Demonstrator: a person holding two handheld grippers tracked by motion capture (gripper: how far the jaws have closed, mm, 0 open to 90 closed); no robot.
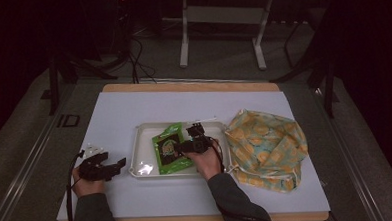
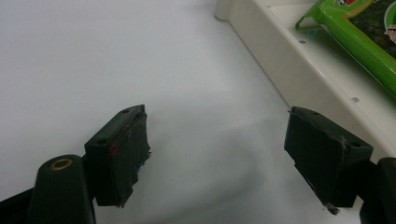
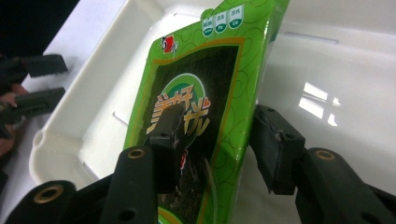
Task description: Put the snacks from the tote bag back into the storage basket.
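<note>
High view: right tongs (image 1: 194,138) straddle packet (image 1: 171,147) in tray (image 1: 145,168).
Left tongs (image 1: 117,165) spread on bare tabletop (image 1: 119,114) beside the tray's edge.

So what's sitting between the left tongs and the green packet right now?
In the high view, bare white table and then the near wall of the white tray separate the left tongs from the green packet. The left gripper view shows the same.

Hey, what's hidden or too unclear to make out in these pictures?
- Green packet: its lower end is cut off by the bottom edge of the right gripper view; its small print is too small in the high view.
- Cloth hat: whatever lies under or inside it is hidden.
- White tray: cut off by the left gripper view's right edge.
</note>
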